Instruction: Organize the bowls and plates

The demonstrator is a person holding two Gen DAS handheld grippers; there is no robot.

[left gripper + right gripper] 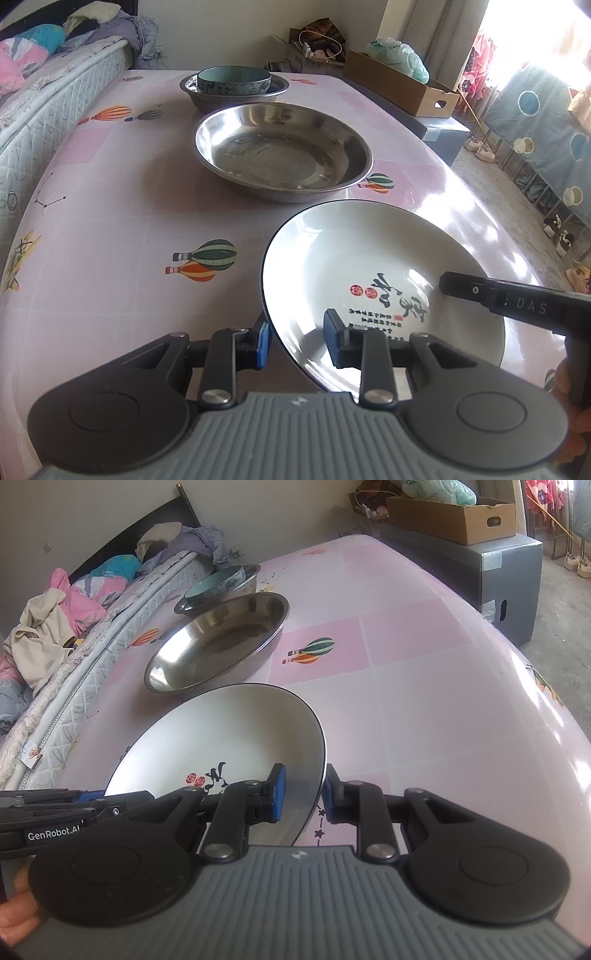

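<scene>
a white plate (354,266) with black calligraphy sat tilted above a pink balloon-print tablecloth (110,229), held from opposite sides. the left gripper (295,332) had its blue-padded fingers (263,338) closed over the plate's near-left rim, one pad below and one inside. the right gripper (301,794) clamped the right rim the same way. just beyond the plate stood a wide steel basin (282,151), and farther back a teal bowl (234,79) rested inside a second steel basin (207,96). a bed (44,92) ran along the table's left side.
</scene>
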